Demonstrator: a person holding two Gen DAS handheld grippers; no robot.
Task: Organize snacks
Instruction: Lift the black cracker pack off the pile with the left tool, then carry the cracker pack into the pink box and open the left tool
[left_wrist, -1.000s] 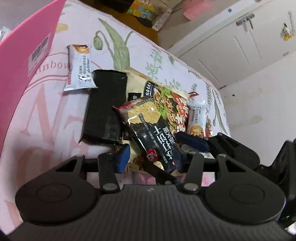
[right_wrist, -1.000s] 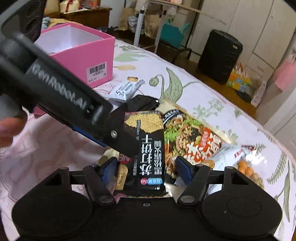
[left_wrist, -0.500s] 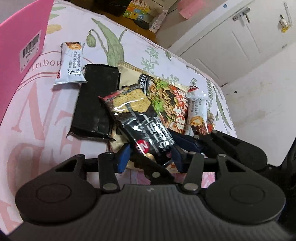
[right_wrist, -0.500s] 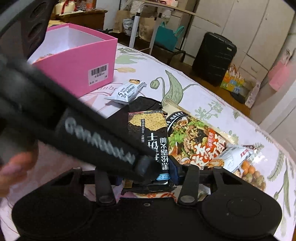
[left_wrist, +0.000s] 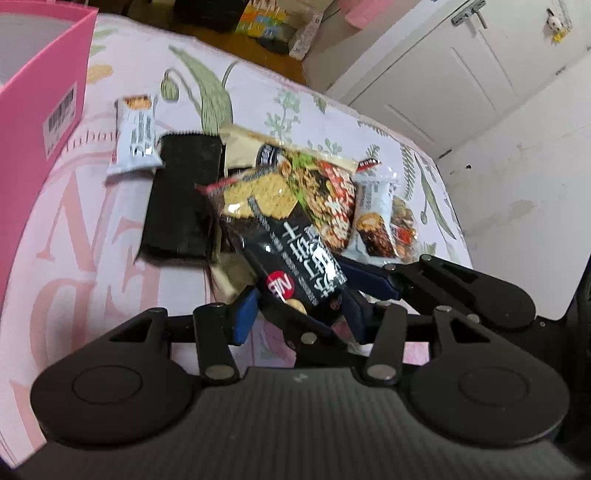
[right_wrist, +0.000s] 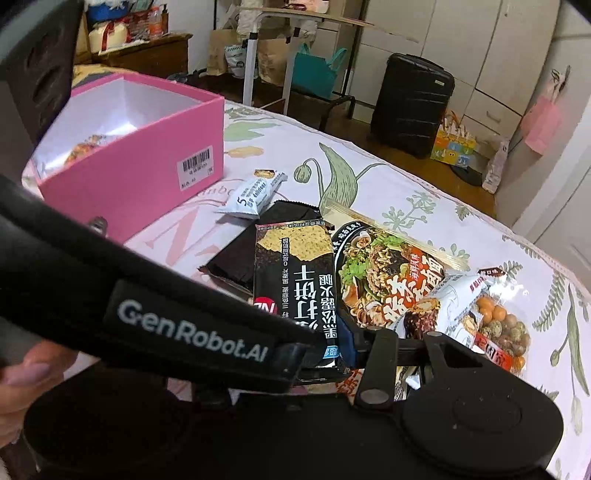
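Right wrist view: both the left gripper (left_wrist: 299, 314) and right gripper (right_wrist: 321, 354) clench the cracker packet (right_wrist: 291, 273); the pink box (right_wrist: 147, 155) holds one snack, several packets remain outside.

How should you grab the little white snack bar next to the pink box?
Probably across the middle of the white snack bar, coming from above with one finger on each long side. It lies flat and clear on the cloth, beside the pink box, narrow enough to pinch.

Cracker packet (right_wrist: 291, 273) atop snack pile (right_wrist: 391, 280); box (right_wrist: 147, 162) left.
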